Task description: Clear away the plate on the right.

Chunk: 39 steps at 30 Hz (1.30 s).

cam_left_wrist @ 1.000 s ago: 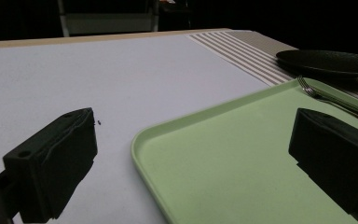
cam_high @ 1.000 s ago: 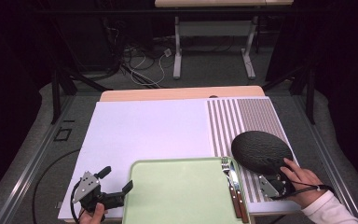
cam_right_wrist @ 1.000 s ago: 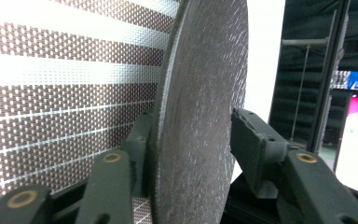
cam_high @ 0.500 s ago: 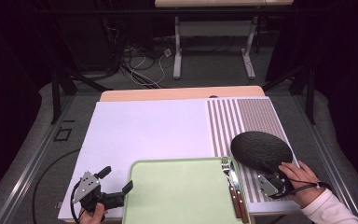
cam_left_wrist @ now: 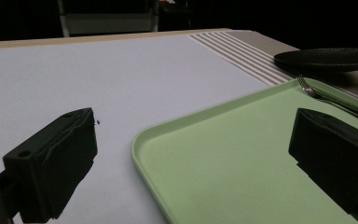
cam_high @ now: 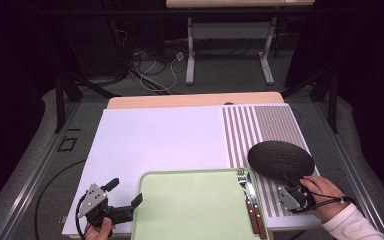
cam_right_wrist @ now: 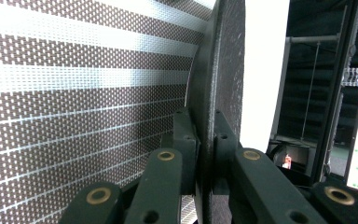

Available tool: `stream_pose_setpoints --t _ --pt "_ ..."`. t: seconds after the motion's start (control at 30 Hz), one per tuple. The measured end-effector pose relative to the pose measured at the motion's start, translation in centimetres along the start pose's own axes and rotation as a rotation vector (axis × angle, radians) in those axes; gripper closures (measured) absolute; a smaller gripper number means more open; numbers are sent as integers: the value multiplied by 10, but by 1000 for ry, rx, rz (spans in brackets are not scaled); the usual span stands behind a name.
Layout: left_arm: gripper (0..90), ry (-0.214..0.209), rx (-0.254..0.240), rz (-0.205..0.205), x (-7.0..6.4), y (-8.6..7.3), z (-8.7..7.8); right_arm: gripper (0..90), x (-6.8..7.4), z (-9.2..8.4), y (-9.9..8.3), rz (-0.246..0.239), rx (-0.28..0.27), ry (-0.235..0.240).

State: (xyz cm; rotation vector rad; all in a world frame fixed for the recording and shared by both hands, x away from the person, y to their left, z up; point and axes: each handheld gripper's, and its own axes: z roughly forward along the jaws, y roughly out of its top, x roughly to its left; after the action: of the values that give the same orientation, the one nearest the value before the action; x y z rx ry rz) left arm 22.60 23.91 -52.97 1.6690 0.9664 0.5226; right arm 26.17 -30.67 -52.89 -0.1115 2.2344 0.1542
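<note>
A black round plate [cam_high: 280,160] sits over the striped placemat [cam_high: 267,125] at the right. My right gripper [cam_high: 294,194] is shut on the plate's near rim, and the right gripper view shows the rim [cam_right_wrist: 210,140] pinched between the jaws of that gripper [cam_right_wrist: 205,154]. A light green tray [cam_high: 195,205] lies at the front centre. A fork and a knife [cam_high: 250,202] rest along its right side. My left gripper [cam_high: 124,192] stands open at the tray's left edge. In the left gripper view, the tray's corner [cam_left_wrist: 168,140] lies between the wide-apart jaws of that gripper [cam_left_wrist: 193,158].
A white mat [cam_high: 155,140] covers the left and middle of the table. The wooden table edge [cam_high: 195,100] shows at the back. Beyond it are desk legs and cables on the floor [cam_high: 155,70]. From the left gripper, the plate [cam_left_wrist: 326,58] and the fork [cam_left_wrist: 326,95] lie far right.
The plate looks slightly flatter than one second ago, as if tipped down a little in the right gripper. The left gripper has stayed in place.
</note>
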Motion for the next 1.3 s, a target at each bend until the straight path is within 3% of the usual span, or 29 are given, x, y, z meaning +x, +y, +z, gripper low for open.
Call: stream_pose_setpoints --t 0.2,0.23,0.27,0.43,0.6,0.67,0.77,0.83,0.87,0.9,1.0,1.03,1.1,1.13,1.17,1.2,1.3 --pt "11 0 0 -2 0 0 0 852 0 -1 -1 15 -15 -9" --pt "11 1 0 -1 0 0 0 852 -2 -3 -1 1 12 -17" --pt "11 1 0 -2 0 0 0 852 -1 0 -2 24 -25 -13" --pt "10 1 1 -5 0 0 0 849 0 -2 -2 57 -30 -24" --pt "10 1 0 -6 1 0 0 848 -5 -8 0 43 -55 -67" --pt "11 2 -1 -6 1 0 0 849 -7 -12 2 65 -54 -82" --pt "10 2 -1 -8 1 0 1 848 -14 -16 4 36 -77 -110" --pt "10 -1 -2 -15 1 0 1 847 -14 -20 5 71 -72 -129" --pt "11 -1 -2 -14 1 0 1 848 -17 -21 6 54 -79 -133" --pt "10 0 -3 -15 1 0 1 847 -16 -23 7 76 -79 -143" --pt "11 -1 -3 -16 1 0 2 848 -22 -26 11 41 -90 -168" --pt "10 -1 -3 -16 1 0 2 847 -24 -31 13 33 -49 -147" --pt "11 -1 0 -10 2 0 2 848 -25 -29 14 38 -101 -184" --pt "11 0 0 -10 2 0 2 847 -26 -31 15 29 -71 -171" --pt "10 -1 0 -10 2 0 2 847 -25 -29 15 44 -103 -188" --pt "10 0 0 -10 2 0 2 847 -27 -31 16 22 -94 -188" --pt "10 0 -1 -13 2 0 2 847 -27 -31 18 14 -94 -181"
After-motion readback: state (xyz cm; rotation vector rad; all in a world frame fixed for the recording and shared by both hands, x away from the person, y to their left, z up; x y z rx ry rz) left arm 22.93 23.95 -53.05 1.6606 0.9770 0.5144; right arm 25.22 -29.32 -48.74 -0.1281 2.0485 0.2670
